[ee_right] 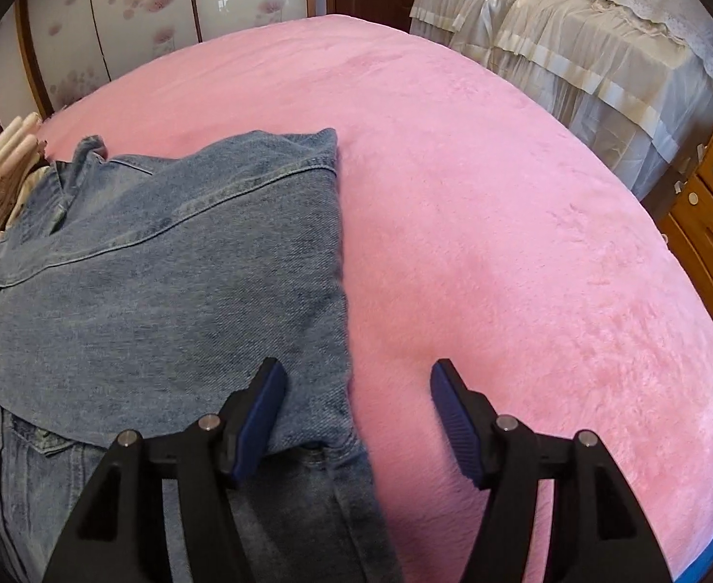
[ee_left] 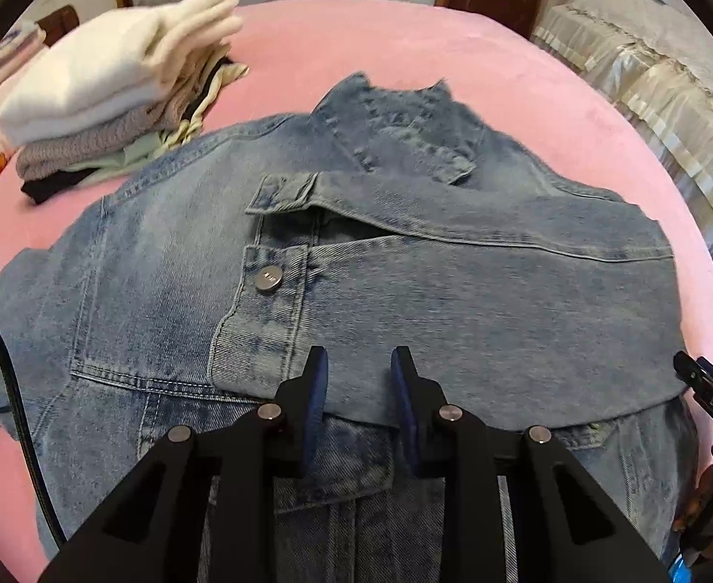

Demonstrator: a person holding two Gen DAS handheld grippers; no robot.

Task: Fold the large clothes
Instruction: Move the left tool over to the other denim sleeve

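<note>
A light blue denim jacket (ee_left: 405, 291) lies flat on the pink bed cover (ee_left: 356, 34), collar at the far end, its right side folded over the front. My left gripper (ee_left: 358, 364) hovers at the folded flap's near edge; its jaws stand slightly apart, flat denim shows in the gap and nothing is pinched. In the right wrist view the jacket (ee_right: 162, 291) fills the left half. My right gripper (ee_right: 356, 384) is open wide, straddling the jacket's right fold edge: one finger over denim, the other over the pink cover (ee_right: 502, 194). Part of the right gripper (ee_left: 711, 388) shows at the left wrist view's right edge.
A stack of folded clothes (ee_left: 103, 92), white on top, sits at the far left of the bed, just beyond the jacket's shoulder. A second bed with a beige frilled cover (ee_right: 575, 24) and a wooden drawer unit (ee_right: 711, 223) stand to the right. A black cable (ee_left: 11, 374) hangs at the left.
</note>
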